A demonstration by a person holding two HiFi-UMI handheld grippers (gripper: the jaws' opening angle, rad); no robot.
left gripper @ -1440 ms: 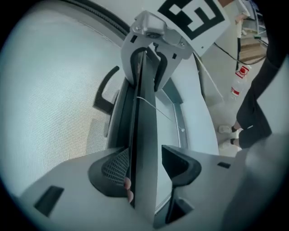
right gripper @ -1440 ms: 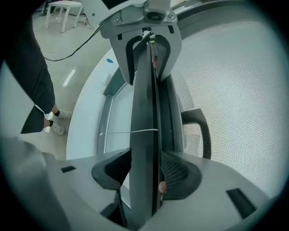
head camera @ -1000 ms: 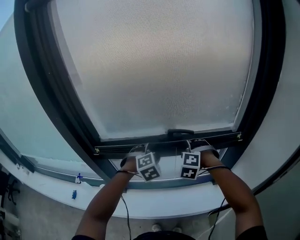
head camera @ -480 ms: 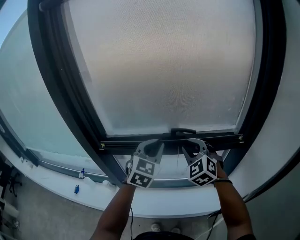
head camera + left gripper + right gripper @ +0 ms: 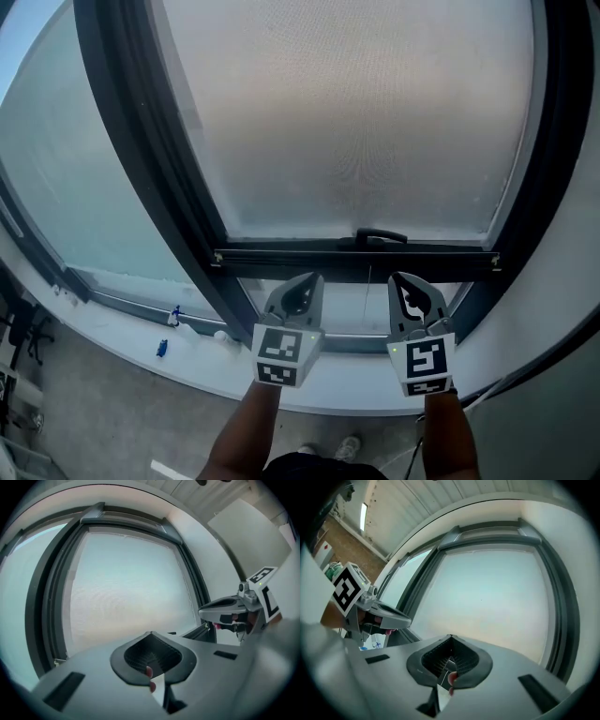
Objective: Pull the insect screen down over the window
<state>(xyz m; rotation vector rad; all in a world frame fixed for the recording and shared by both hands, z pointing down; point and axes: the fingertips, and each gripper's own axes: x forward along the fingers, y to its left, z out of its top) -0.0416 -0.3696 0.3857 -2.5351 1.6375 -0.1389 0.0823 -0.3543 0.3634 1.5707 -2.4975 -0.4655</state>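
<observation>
The grey mesh insect screen (image 5: 356, 122) covers the window pane. Its dark bottom bar (image 5: 309, 260) with a small handle (image 5: 382, 236) lies across the lower frame. My left gripper (image 5: 310, 279) and right gripper (image 5: 400, 279) stand side by side just below the bar, apart from it. Both jaws have just been closing, and nothing is between them. In the left gripper view the jaws (image 5: 151, 634) are pressed together, with the right gripper (image 5: 202, 612) beside them. In the right gripper view the jaws (image 5: 450, 638) are likewise shut, with the left gripper (image 5: 408, 618) beside them.
A dark window frame (image 5: 141, 141) borders the screen. A white sill (image 5: 197, 361) runs below, with small blue items (image 5: 162, 348) on it. A white wall (image 5: 562, 309) is close on the right. A thin cord (image 5: 367, 286) hangs under the bar.
Both grippers have come away from the bottom bar, rolled so their marker cubes face the camera, and shut their jaws. The bar has stayed low on the frame.
</observation>
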